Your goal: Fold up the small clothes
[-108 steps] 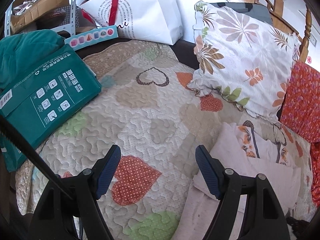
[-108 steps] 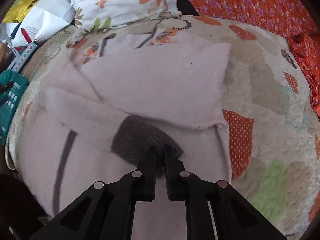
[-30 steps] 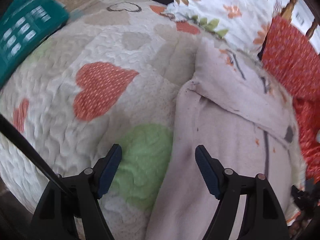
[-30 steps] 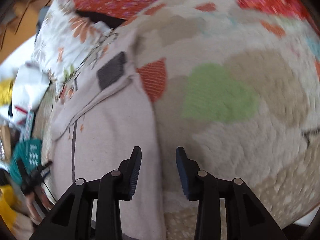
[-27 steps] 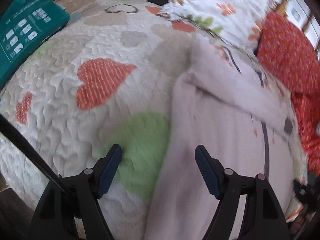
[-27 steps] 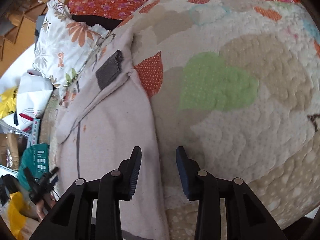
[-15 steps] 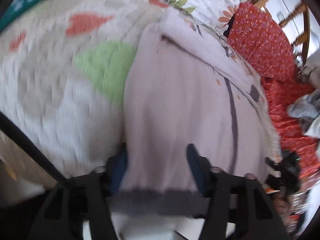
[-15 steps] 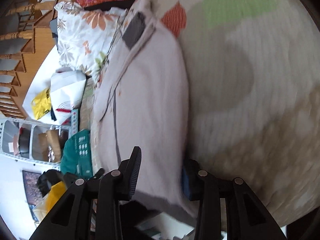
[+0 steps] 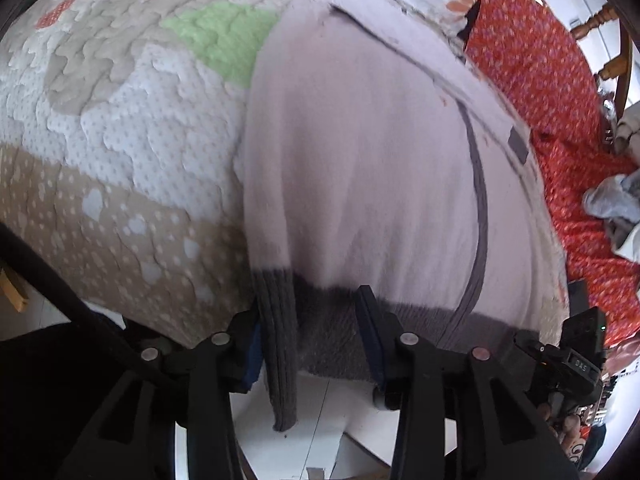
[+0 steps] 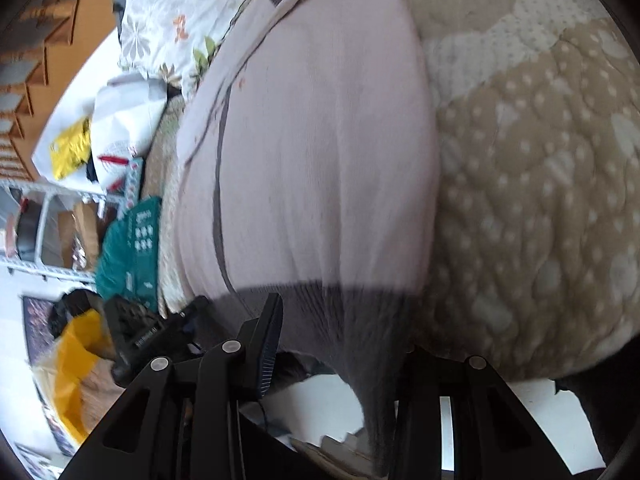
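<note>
A pale pink sweater with a grey ribbed hem lies lengthwise on the quilted bed, its hem hanging over the bed's front edge. My left gripper is open, its jaws standing either side of the hem's left corner. In the right wrist view the same sweater fills the middle. My right gripper is open around the hem's right corner; its right finger is hidden behind the cloth. The right gripper also shows in the left wrist view.
The heart-patterned quilt covers the bed. A floral pillow and an orange flowered cover lie at the far end. A green box, white bag and wire shelf stand beyond the bed's left side.
Both grippers have dropped from above the sleeves to the bed's front edge and now straddle the sweater's grey hem corners. The right gripper let go of the grey cuff earlier.
</note>
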A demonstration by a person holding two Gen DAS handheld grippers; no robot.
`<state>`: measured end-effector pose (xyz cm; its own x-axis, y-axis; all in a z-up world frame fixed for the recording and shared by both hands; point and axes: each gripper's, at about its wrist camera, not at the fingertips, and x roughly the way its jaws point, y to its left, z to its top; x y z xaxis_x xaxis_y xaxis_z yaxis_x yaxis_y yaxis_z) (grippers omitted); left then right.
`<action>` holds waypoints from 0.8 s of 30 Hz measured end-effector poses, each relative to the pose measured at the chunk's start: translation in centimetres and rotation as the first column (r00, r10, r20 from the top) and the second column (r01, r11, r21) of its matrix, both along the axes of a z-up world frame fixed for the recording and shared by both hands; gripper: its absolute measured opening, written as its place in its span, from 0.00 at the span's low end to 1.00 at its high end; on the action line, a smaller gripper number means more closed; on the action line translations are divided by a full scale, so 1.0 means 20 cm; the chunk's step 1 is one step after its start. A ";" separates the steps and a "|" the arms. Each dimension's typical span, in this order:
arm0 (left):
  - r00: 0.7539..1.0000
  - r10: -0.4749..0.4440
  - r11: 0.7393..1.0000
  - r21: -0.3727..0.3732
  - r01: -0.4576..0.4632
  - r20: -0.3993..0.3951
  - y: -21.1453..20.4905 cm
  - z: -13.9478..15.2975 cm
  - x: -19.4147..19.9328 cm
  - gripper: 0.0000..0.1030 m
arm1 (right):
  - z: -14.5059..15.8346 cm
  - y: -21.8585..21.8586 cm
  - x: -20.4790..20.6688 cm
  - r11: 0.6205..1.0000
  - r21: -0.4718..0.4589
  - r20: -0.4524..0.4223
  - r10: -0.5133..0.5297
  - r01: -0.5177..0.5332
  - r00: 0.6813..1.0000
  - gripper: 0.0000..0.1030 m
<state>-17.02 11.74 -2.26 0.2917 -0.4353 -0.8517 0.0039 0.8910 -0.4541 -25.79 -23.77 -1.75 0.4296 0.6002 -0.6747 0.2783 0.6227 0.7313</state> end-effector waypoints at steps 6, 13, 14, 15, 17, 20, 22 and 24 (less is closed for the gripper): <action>0.998 0.030 1.000 0.005 -0.030 -0.052 0.02 -0.05 -0.05 0.23 | -0.01 0.03 -0.03 0.999 -0.038 -0.009 0.002 -0.002 1.000 0.39; 0.997 0.077 0.997 -0.025 -0.077 -0.010 0.11 0.02 -0.10 0.06 | 0.00 0.04 -0.04 0.996 -0.094 -0.011 0.004 -0.005 1.000 0.05; 0.997 0.075 0.996 -0.038 -0.075 0.003 0.12 0.05 -0.10 0.05 | 0.02 0.04 -0.05 0.993 -0.115 -0.008 0.010 -0.011 1.000 0.05; 0.997 0.074 0.996 -0.059 -0.072 0.024 0.13 0.09 -0.11 0.05 | 0.04 0.04 -0.05 0.991 -0.131 0.003 0.015 -0.014 1.000 0.05; 0.996 0.072 0.994 -0.084 -0.067 0.061 0.15 0.16 -0.13 0.05 | 0.11 0.05 -0.06 0.988 -0.152 0.045 0.031 -0.024 0.998 0.05; 0.989 0.090 0.991 -0.111 -0.078 0.114 0.19 0.28 -0.12 0.04 | 0.24 0.06 -0.07 0.985 -0.171 0.111 0.054 -0.035 0.992 0.05; 0.986 0.107 0.985 -0.147 -0.088 0.127 0.21 0.36 -0.06 0.04 | 0.33 0.06 -0.03 0.983 -0.176 0.147 0.073 -0.046 0.986 0.05; 0.982 0.132 0.979 -0.175 -0.108 0.132 0.20 0.44 0.06 0.04 | 0.41 0.03 0.03 0.982 -0.183 0.173 0.087 -0.055 0.981 0.05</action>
